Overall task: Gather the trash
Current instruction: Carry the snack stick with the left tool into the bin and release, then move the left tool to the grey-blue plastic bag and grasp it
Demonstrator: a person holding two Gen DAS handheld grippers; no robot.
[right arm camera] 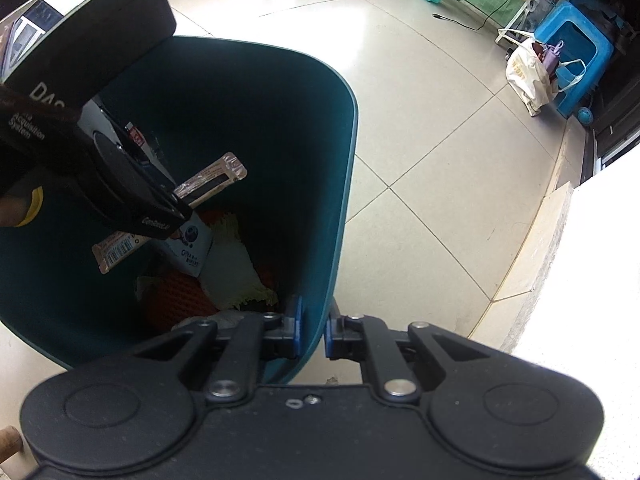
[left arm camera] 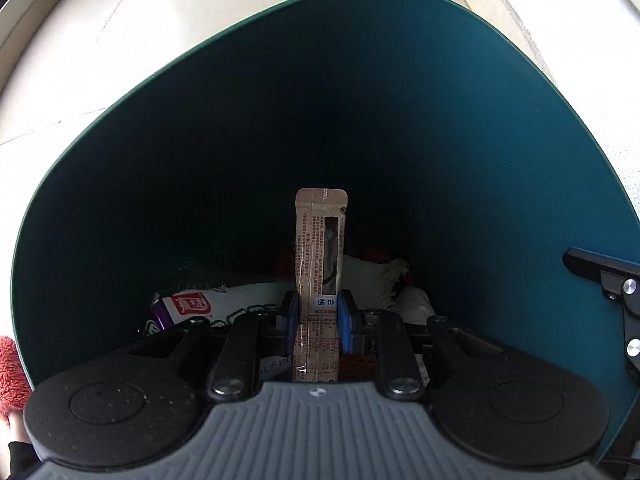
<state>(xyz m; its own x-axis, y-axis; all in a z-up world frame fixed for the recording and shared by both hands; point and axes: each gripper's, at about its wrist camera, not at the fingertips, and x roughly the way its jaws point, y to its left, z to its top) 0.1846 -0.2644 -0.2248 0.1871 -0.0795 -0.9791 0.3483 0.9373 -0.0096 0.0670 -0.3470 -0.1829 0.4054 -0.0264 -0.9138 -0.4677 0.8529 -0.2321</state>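
A long brown snack wrapper (left arm camera: 320,280) stands lengthwise between the blue pads of the left gripper (left arm camera: 319,316), which is clenched on its lower half, its sealed far end pointing up the middle of the frame into the dark well of the teal bin (left arm camera: 120,184). The right gripper (right arm camera: 313,334), at the bottom centre of its view, is clamped on the bin's near rim. Discarded packets (right arm camera: 190,246) and a pale cloth (right arm camera: 232,268) cover the bottom, the walls above bare; light floor tiles (right arm camera: 440,160) lie open to the right.

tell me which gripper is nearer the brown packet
Left. The left gripper is clamped on the brown packet, holding it inside the bin. The right gripper grips the bin's rim, apart from the packet.
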